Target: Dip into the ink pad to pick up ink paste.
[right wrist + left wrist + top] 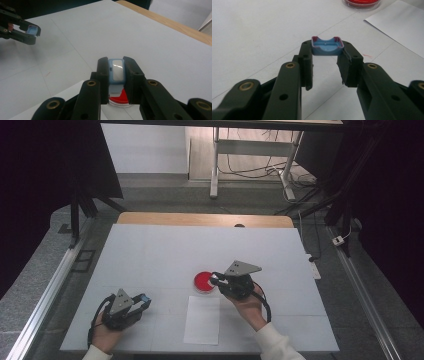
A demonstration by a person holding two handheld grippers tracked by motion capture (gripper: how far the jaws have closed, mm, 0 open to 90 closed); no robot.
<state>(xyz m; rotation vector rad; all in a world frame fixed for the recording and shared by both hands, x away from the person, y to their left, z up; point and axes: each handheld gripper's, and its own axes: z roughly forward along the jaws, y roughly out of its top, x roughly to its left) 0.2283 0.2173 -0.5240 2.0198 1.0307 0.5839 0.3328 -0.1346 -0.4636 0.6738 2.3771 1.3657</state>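
My left gripper rests near the table's front left, shut on a small blue cap-like shell with a pinkish rim, gripped by its two sides between the pads. My right gripper is at mid-table, shut on a light-blue oblong block with a pale glossy face. That block hangs just over a round red dish, whose red surface shows beneath the jaws. In the right gripper view the left gripper appears at upper left with the blue shell in it.
White paper covers the table; its wooden back edge is bare. A loose white sheet lies at the front between my hands, its corner near the red dish. Metal rails flank the table.
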